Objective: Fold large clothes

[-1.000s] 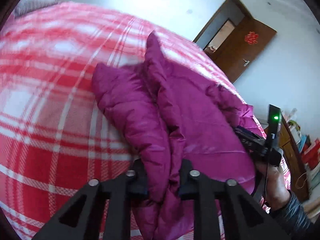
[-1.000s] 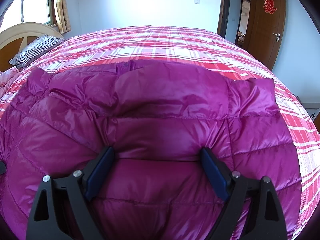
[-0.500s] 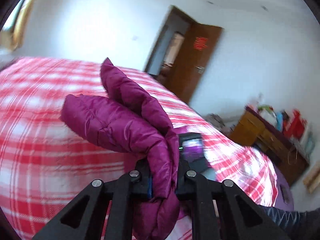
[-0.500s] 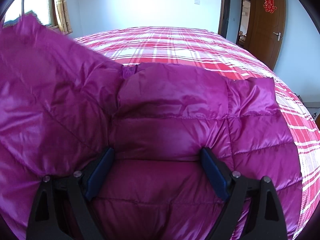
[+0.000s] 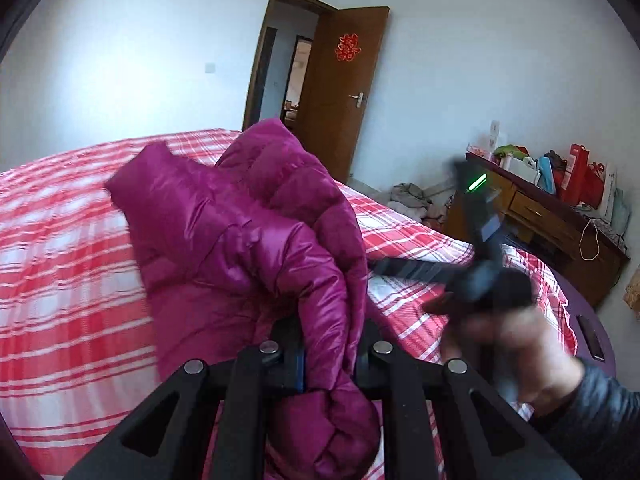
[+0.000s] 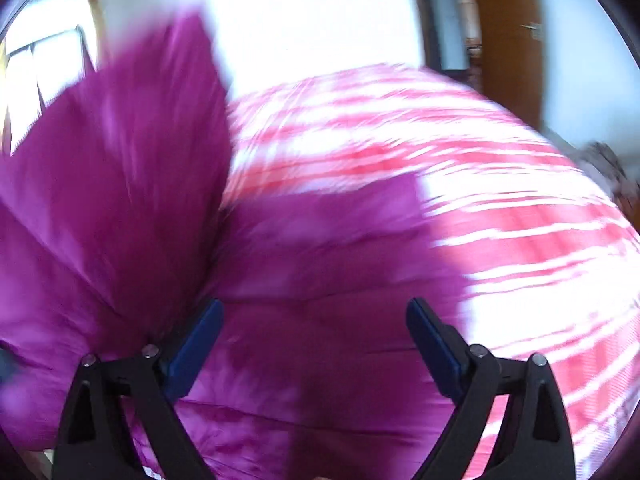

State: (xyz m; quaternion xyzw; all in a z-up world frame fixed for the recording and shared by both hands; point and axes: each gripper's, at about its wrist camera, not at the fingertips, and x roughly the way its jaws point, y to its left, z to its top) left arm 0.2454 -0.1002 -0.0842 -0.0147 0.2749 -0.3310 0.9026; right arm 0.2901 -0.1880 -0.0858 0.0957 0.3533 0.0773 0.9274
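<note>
Where the magenta down jacket (image 5: 248, 240) bunches above the red plaid bed (image 5: 60, 264), the left tongs (image 5: 332, 352) pinch a thick fold of it. Blurred in their own view, the right tongs (image 6: 316, 340) spread wide over the quilted fabric, gripping nothing. Behind stand a brown door (image 5: 344, 92) and a cluttered wooden dresser (image 5: 560, 232).

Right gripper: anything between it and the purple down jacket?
Nothing visible. The right gripper hangs open directly over the purple down jacket, with only jacket fabric between its fingers. The left gripper already clamps another fold of it.
</note>
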